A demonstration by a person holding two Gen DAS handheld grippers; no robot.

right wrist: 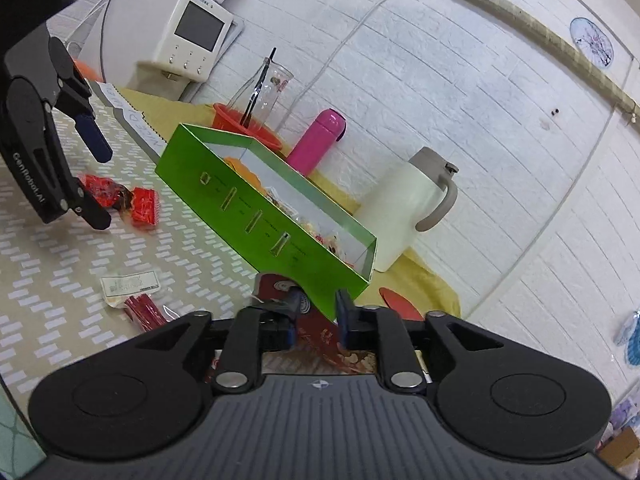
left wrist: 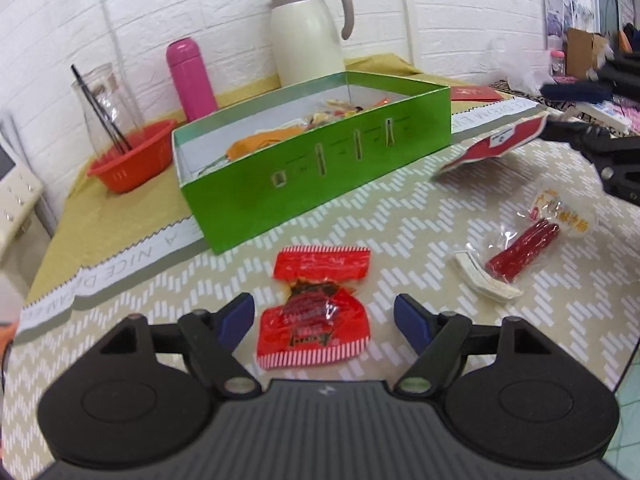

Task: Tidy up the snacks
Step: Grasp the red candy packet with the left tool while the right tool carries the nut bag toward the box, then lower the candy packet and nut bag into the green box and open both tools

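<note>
Here the left gripper (left wrist: 324,316) hangs over the patterned tablecloth (left wrist: 400,216) with its blue pads spread wide; a red candy wrapper (left wrist: 316,312) lies flat on the cloth between them, and neither pad touches it. Behind it stands the green box (left wrist: 320,168), lid off, with several snacks already inside. To the right of the candy, a clear packet with a red stick (left wrist: 528,248) lies on the cloth, well apart from the box.

In the right wrist view, the right gripper (right wrist: 316,312) sits close to the near corner of the green box (right wrist: 256,216). A red-and-white packet (right wrist: 280,292) lies between its fingers and stands up off the cloth; the left pad seems to touch it, while a gap shows by the right pad, so I cannot tell whether it is gripped or let go.

Behind the box stand a cream jug (left wrist: 308,36), a pink bottle (left wrist: 190,76), a glass pitcher (left wrist: 106,100) and an orange basket (left wrist: 132,156).
</note>
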